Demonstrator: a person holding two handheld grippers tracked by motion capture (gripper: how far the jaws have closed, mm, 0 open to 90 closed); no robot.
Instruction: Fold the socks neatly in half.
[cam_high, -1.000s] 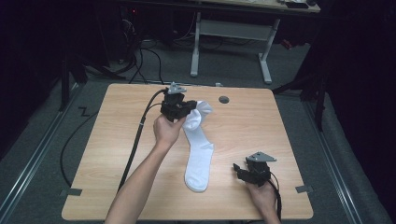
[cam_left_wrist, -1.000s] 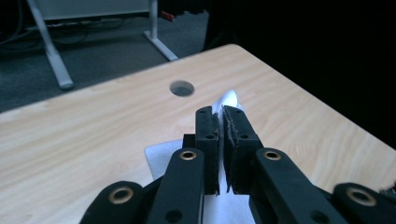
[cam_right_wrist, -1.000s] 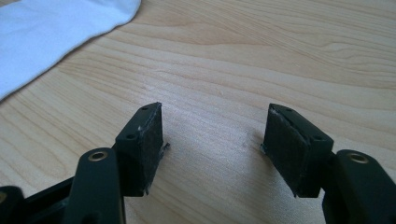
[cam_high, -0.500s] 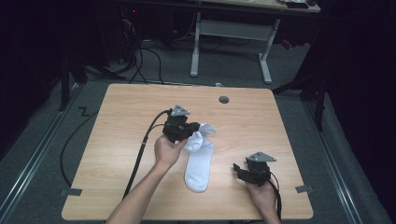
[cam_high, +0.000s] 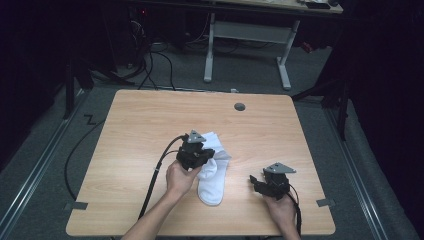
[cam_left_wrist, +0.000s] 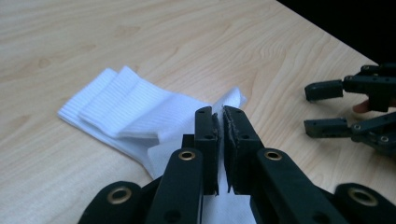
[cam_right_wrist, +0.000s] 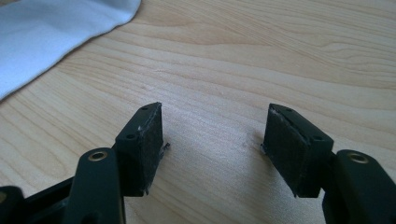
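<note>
A white sock (cam_high: 216, 176) lies partly folded over itself near the middle front of the wooden table (cam_high: 145, 125). My left gripper (cam_high: 202, 159) is shut on an edge of the sock, low over it. In the left gripper view the jaws (cam_left_wrist: 220, 114) pinch thin white fabric, and the ribbed part of the sock (cam_left_wrist: 126, 107) lies bunched on the wood beyond them. My right gripper (cam_high: 257, 182) rests at the front right of the table, open, with bare wood between its pads (cam_right_wrist: 215, 126). The sock (cam_right_wrist: 46, 32) edge lies off to its upper left.
A round cable hole (cam_high: 240, 106) sits near the table's far edge. Grey tape marks (cam_high: 76, 205) are at the front corners. The left gripper's cable (cam_high: 155, 175) trails off the front edge. A white-legged desk (cam_high: 245, 30) and floor cables lie beyond.
My left gripper has come toward the front of the table and down, bringing the sock's far end with it, so the sock is now doubled over and shorter. The right gripper has stayed put.
</note>
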